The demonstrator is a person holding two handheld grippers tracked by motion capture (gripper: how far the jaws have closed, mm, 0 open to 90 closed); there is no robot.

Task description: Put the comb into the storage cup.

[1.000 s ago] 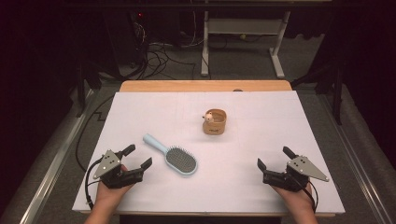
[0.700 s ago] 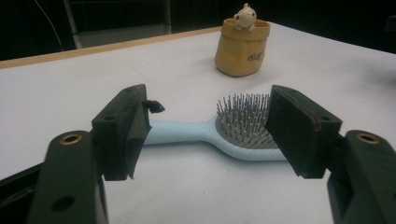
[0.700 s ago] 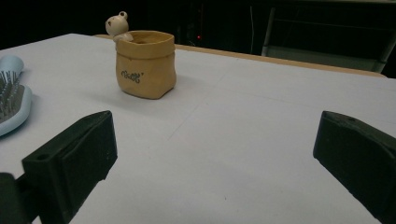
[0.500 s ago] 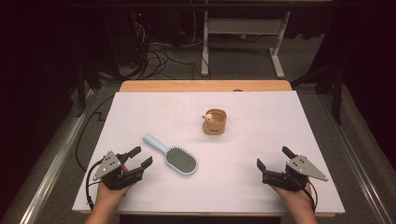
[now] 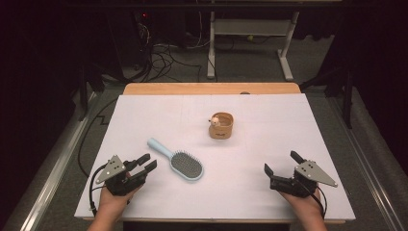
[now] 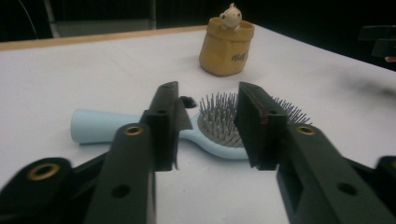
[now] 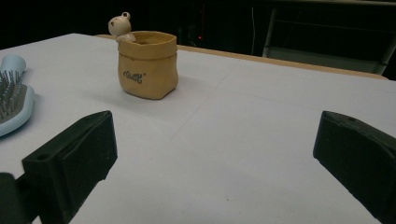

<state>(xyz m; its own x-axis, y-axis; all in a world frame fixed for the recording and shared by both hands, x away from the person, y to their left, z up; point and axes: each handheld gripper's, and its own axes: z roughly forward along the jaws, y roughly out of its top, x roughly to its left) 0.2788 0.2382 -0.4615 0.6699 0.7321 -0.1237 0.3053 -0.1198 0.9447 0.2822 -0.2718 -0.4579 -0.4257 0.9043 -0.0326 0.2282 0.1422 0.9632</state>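
A light blue hairbrush [image 5: 185, 165] lies bristles up on the white table [image 5: 269, 113], its handle pointing to the far left. Behind it stands a small tan bag-shaped pot [image 5: 221, 127] with a little bear figure [image 7: 120, 25] at its rim. My left gripper [image 5: 149, 161] rests near the front left, aimed at the brush [image 6: 93, 126] just ahead. Its jaws have just been closing and stand narrowly apart with nothing between them [image 6: 208, 116]. My right gripper [image 5: 280, 162] rests at the front right, jaws wide open and empty [image 7: 215, 135], facing the pot [image 7: 147, 65].
A wooden strip [image 5: 211, 88] borders the table's far edge. Beyond it are floor cables [image 5: 163, 53] and the white legs of a desk frame [image 5: 287, 48]. Bare white table surface lies between the brush and the right gripper.
The left gripper's jaws have drawn much closer together. Both hands, the brush and the pot have stayed where they were.
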